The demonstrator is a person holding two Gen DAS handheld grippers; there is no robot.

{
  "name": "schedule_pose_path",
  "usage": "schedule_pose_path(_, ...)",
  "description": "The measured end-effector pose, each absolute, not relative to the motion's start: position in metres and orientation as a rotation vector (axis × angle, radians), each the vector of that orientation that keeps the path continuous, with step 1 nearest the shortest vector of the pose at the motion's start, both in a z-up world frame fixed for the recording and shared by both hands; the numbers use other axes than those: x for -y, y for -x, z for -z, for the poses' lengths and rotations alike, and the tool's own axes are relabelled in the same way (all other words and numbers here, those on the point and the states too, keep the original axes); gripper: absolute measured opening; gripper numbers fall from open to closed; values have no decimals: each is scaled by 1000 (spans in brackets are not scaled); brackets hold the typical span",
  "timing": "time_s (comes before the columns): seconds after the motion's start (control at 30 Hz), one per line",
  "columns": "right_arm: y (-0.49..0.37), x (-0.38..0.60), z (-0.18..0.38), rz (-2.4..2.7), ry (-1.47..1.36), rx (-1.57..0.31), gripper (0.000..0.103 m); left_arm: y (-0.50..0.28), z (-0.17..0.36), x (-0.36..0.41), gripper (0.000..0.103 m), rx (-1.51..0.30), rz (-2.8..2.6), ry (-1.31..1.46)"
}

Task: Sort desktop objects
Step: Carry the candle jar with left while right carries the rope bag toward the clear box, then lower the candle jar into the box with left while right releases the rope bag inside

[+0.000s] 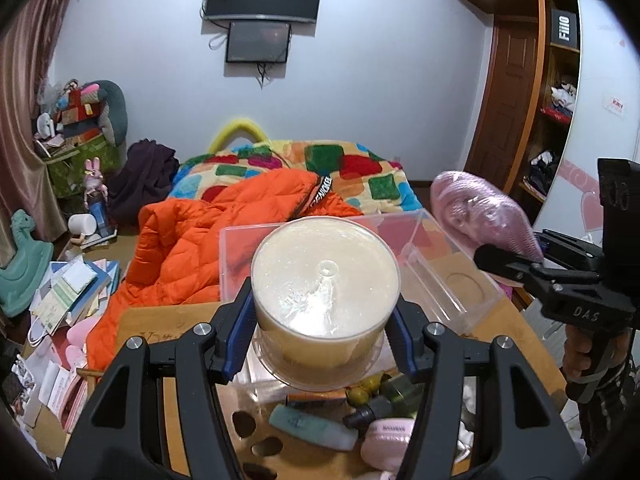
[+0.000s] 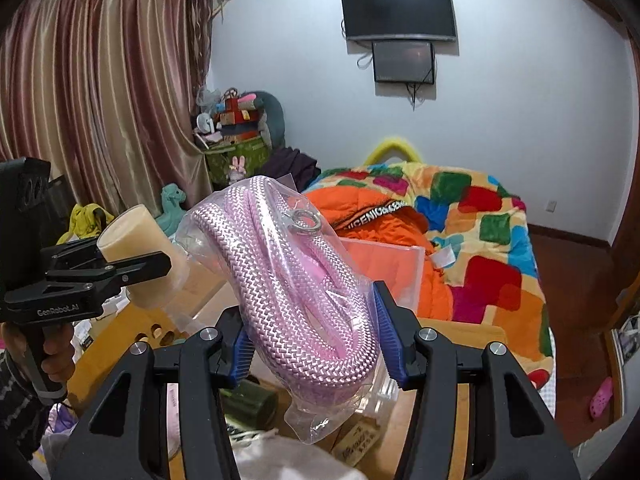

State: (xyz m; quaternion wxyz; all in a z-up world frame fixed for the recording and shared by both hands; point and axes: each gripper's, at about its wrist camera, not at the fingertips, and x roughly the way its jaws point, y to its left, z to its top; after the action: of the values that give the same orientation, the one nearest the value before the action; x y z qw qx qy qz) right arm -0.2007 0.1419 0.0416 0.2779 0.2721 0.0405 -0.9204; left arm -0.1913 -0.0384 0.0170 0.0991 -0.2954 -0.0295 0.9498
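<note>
My left gripper [image 1: 322, 322] is shut on a round clear disc spindle case [image 1: 326, 280] with a cream stack inside, held above the desk. It also shows in the right wrist view [image 2: 138, 254], at the left. My right gripper [image 2: 312, 344] is shut on a clear bag of pink braided rope [image 2: 296, 280], lifted above the desk. That bag also shows in the left wrist view [image 1: 484, 214], at the right, beside the clear plastic box [image 1: 436, 264] that stands on the desk behind the spindle case.
On the wooden desk [image 1: 160, 320] below lie a teal tube [image 1: 312, 426], dark green bottles [image 1: 396, 396] and a pink case [image 1: 390, 440]. A bed with an orange jacket [image 1: 224, 236] lies behind. Books and papers [image 1: 72, 292] clutter the left.
</note>
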Motion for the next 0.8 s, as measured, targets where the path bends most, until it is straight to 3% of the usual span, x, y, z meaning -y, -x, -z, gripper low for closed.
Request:
schedule_pose_path(0.47,256,-122,1,2413,-936,-232,49,255,20,27,58,9,-2691,1133)
schedule_pose_path(0.8,259,-102,1,2387,-928,-382,45,265,31,19,58,-46,-2669,1180)
